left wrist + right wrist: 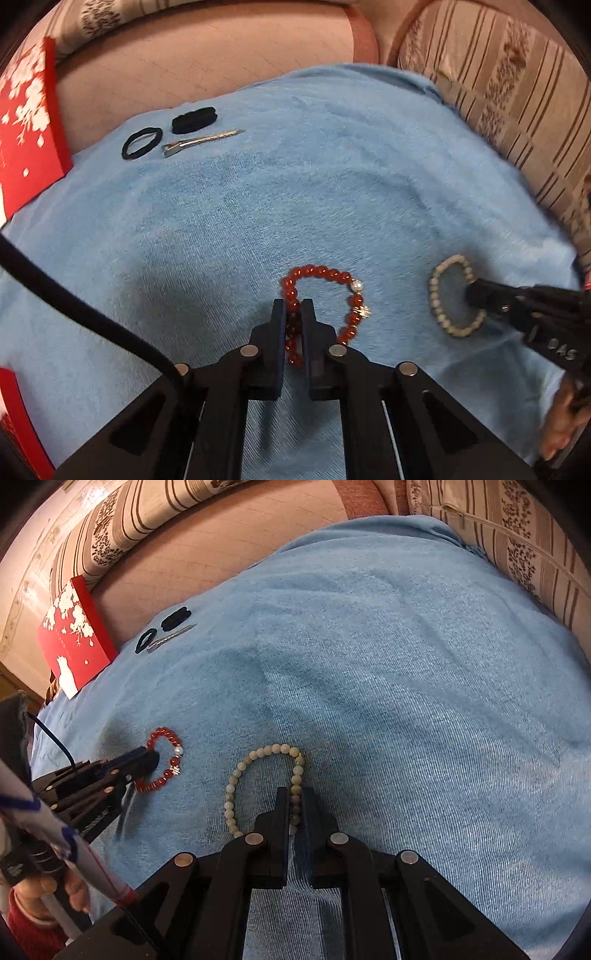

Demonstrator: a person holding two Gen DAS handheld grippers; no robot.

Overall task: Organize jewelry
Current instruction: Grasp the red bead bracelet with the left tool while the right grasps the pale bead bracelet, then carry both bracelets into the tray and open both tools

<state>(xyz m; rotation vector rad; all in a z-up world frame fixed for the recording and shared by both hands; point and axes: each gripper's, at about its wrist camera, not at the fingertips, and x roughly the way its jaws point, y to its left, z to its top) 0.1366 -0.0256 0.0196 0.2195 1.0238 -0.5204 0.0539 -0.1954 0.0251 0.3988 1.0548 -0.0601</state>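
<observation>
Red bracelet (321, 306): near arc clamped between the closed jaws of the left gripper (293, 306); its loop lies flat on the blue cloth (332, 177), extending ahead and right of the fingertips. Pale bead bracelet (266, 786): right arc clamped by the right gripper (295, 794), loop extending ahead and left. Far left, well apart: red box (74, 638), probable destination, nearer the left gripper.
</observation>
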